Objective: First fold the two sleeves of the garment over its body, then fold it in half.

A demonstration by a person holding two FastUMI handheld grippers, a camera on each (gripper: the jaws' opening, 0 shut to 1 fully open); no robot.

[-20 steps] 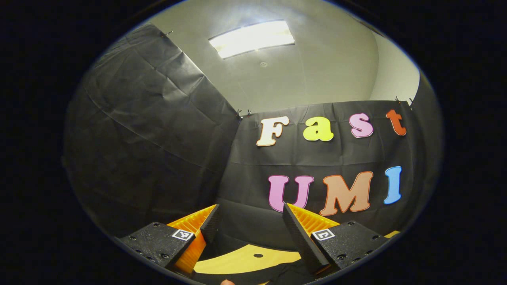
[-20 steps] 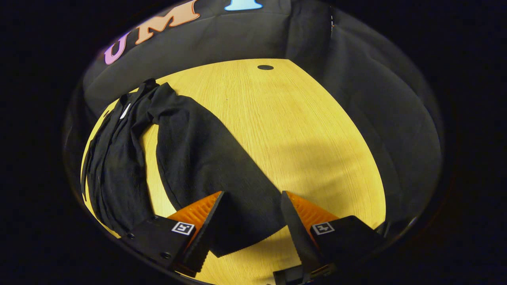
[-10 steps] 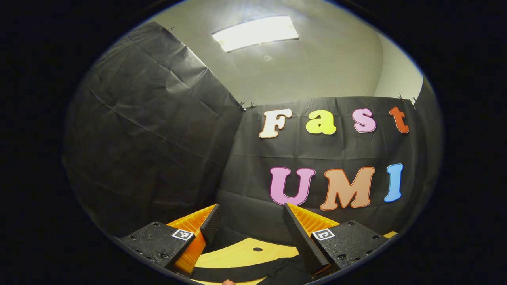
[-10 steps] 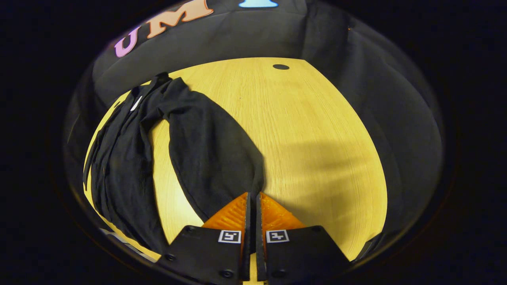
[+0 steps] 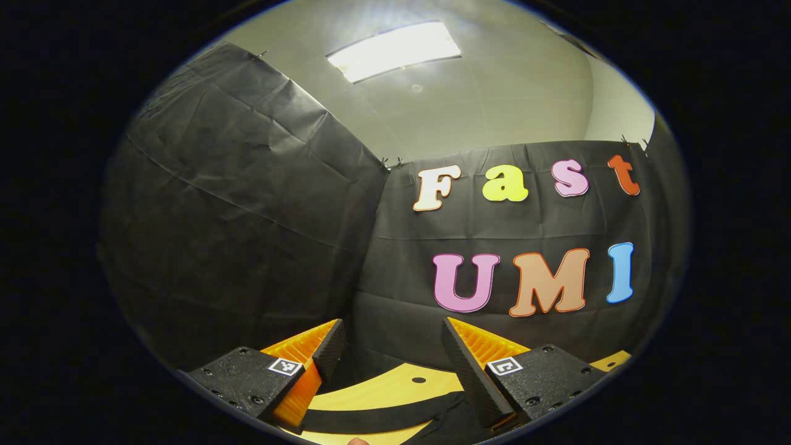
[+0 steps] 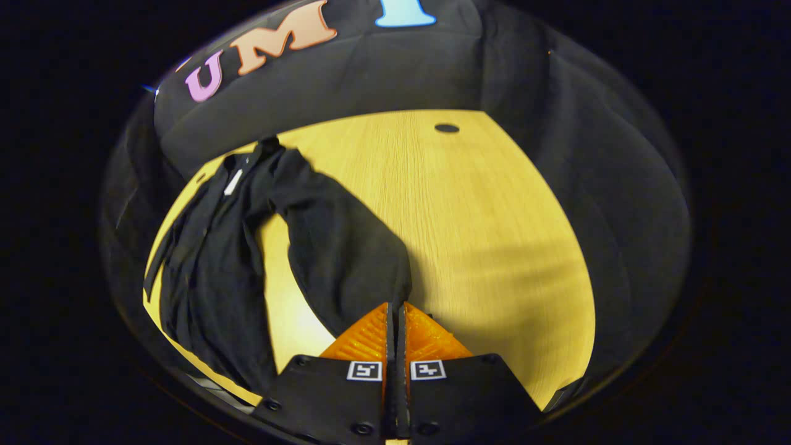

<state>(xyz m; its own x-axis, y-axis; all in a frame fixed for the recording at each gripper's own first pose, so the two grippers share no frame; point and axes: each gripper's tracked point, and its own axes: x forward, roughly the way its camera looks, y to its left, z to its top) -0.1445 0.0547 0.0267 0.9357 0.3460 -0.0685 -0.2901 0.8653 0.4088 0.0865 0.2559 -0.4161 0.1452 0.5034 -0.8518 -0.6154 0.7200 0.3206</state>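
**Right hand-held gripper pinching a sleeve**

The right hand-held gripper [image 6: 395, 309] is pinching the end of the black garment's sleeve [image 6: 346, 247], fingers pressed together. The garment [image 6: 210, 266] is lying on the wooden worktop [image 6: 494, 235]. The left hand-held gripper [image 5: 392, 346] is hovering spread, gripping nothing.

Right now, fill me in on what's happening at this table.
A person is folding a black garment on the wooden table. The right tool is shut on the end of one sleeve, which lies stretched out away from the body and isn't folded over it yet. The left tool is open, empty and pointed at the booth wall.
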